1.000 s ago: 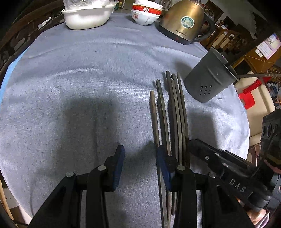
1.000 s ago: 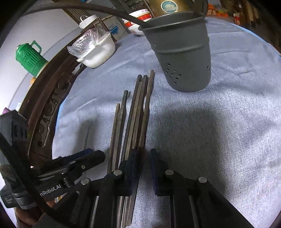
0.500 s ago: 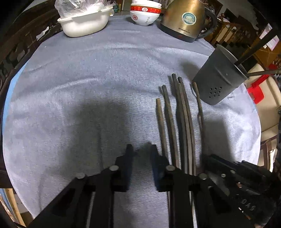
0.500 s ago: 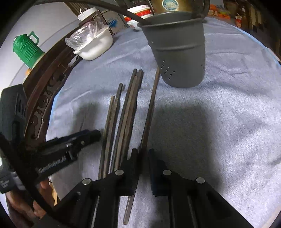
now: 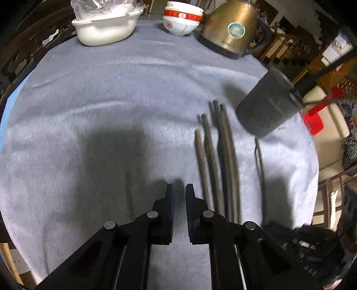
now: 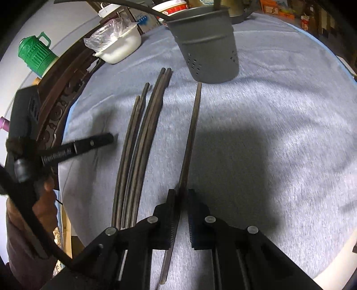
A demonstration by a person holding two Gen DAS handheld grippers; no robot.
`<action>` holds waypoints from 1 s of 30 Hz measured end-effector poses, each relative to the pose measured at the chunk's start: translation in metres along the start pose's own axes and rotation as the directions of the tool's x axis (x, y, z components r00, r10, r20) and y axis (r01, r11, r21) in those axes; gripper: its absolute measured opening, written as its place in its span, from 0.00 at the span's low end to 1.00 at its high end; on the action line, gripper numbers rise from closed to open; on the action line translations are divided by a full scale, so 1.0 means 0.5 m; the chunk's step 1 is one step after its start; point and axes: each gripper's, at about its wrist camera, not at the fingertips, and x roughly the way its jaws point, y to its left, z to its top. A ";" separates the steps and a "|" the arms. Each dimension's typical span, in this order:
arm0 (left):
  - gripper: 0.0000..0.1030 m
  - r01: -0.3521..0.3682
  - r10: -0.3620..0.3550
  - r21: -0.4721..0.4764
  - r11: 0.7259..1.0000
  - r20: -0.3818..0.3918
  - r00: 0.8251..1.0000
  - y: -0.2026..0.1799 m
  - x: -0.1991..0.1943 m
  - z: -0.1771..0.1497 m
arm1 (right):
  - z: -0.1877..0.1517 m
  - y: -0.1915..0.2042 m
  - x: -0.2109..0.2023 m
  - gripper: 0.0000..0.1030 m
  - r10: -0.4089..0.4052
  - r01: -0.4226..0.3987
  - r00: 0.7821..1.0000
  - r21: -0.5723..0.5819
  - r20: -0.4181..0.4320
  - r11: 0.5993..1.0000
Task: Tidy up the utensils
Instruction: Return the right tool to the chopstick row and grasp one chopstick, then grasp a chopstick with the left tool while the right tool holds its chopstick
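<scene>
Several dark chopsticks (image 6: pixel 142 138) lie side by side on the grey-blue cloth (image 6: pixel 279 125). One single chopstick (image 6: pixel 193 125) runs apart from them to the right, and my right gripper (image 6: pixel 181 194) is closing its jaws on its near part. The far tip of that chopstick points at the grey perforated utensil holder (image 6: pixel 205 44), which has utensils standing in it. In the left wrist view my left gripper (image 5: pixel 179 194) hovers over bare cloth left of the chopsticks (image 5: pixel 214 160). Its jaws are closing to a narrow slit with nothing between them.
At the far edge stand a white dish with a plastic bag (image 5: pixel 104 29), stacked red-rimmed bowls (image 5: pixel 181 20) and a brass-coloured kettle (image 5: pixel 229 29). A green jug (image 6: pixel 35 55) stands beyond the carved wooden table rim. A hand (image 6: pixel 42 203) holds the left gripper.
My right gripper has pulled one chopstick sideways out of the group, away to the right. My left gripper has closed from wide apart to nearly shut beside the group.
</scene>
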 end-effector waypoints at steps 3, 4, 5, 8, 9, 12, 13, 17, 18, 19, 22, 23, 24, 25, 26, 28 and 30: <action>0.09 -0.012 0.012 0.016 1.000 0.004 1.000 -0.012 0.006 0.017 | 0.002 -0.004 0.000 0.14 0.018 -0.018 1.000 0.015 -0.006 1.000; 0.09 -0.012 0.012 0.016 1.000 0.004 1.000 -0.015 0.008 0.021 | 0.003 -0.003 0.001 0.14 0.016 -0.016 1.000 0.015 -0.008 1.000; 0.10 -0.008 0.008 0.013 1.000 0.002 1.000 -0.018 0.011 0.027 | 0.004 -0.002 0.001 0.14 0.013 -0.013 1.000 0.013 -0.009 1.000; 0.10 -0.001 0.001 0.013 1.000 0.007 1.000 -0.024 0.022 0.044 | 0.016 0.000 -0.004 0.15 -0.011 0.011 1.000 0.015 0.012 1.000; 0.10 0.001 -0.001 0.011 1.000 0.007 1.000 -0.025 0.025 0.049 | 0.023 -0.003 -0.011 0.15 -0.010 0.010 0.999 0.021 0.038 1.000; 0.13 -0.002 0.002 0.009 1.000 0.000 1.000 -0.028 0.042 0.062 | 0.054 -0.021 -0.019 0.21 -0.008 0.004 0.997 0.050 0.077 0.999; 0.13 -0.004 0.004 0.009 1.000 -0.002 1.000 -0.027 0.047 0.065 | 0.065 -0.026 -0.016 0.23 -0.012 0.007 0.997 0.061 0.082 0.998; 0.13 -0.017 0.017 0.010 1.000 -0.022 1.000 -0.023 0.064 0.068 | 0.107 -0.044 0.005 0.23 -0.030 0.022 0.996 0.092 0.086 0.995; 0.13 -0.015 0.015 0.014 1.000 -0.017 1.000 -0.023 0.065 0.067 | 0.115 -0.044 0.010 0.23 -0.031 0.023 0.996 0.099 0.088 0.995; 0.13 -0.014 0.014 0.017 1.000 -0.015 1.000 -0.023 0.065 0.069 | 0.121 -0.044 0.013 0.23 -0.034 0.025 0.995 0.102 0.090 0.995; 0.13 -0.008 0.008 0.011 1.000 -0.020 1.000 -0.024 0.067 0.076 | 0.146 -0.036 0.027 0.23 -0.054 0.045 0.995 0.101 0.085 0.994; 0.13 -0.006 0.006 0.009 1.000 -0.021 1.000 -0.024 0.068 0.079 | 0.151 -0.033 0.032 0.23 -0.064 0.056 0.995 0.103 0.082 0.993; 0.13 -0.005 0.005 0.008 1.000 -0.021 1.000 -0.024 0.069 0.082 | 0.156 -0.029 0.037 0.23 -0.074 0.065 0.993 0.104 0.087 0.992; 0.13 -0.005 0.005 0.009 1.000 -0.019 1.000 -0.024 0.069 0.083 | 0.161 -0.025 0.040 0.23 -0.087 0.078 0.992 0.100 0.090 0.992; 0.13 -0.006 0.006 0.011 1.000 -0.017 1.000 -0.024 0.070 0.085 | 0.165 -0.023 0.044 0.23 -0.099 0.090 0.991 0.095 0.093 0.991; 0.13 -0.013 0.013 0.019 1.000 -0.011 1.000 -0.028 0.072 0.087 | 0.169 -0.018 0.047 0.19 -0.125 0.118 0.988 0.077 0.096 0.990; 0.14 -0.015 0.016 0.020 1.000 -0.013 1.000 -0.030 0.070 0.088 | 0.168 -0.017 0.046 0.17 -0.144 0.139 0.985 0.056 0.091 0.989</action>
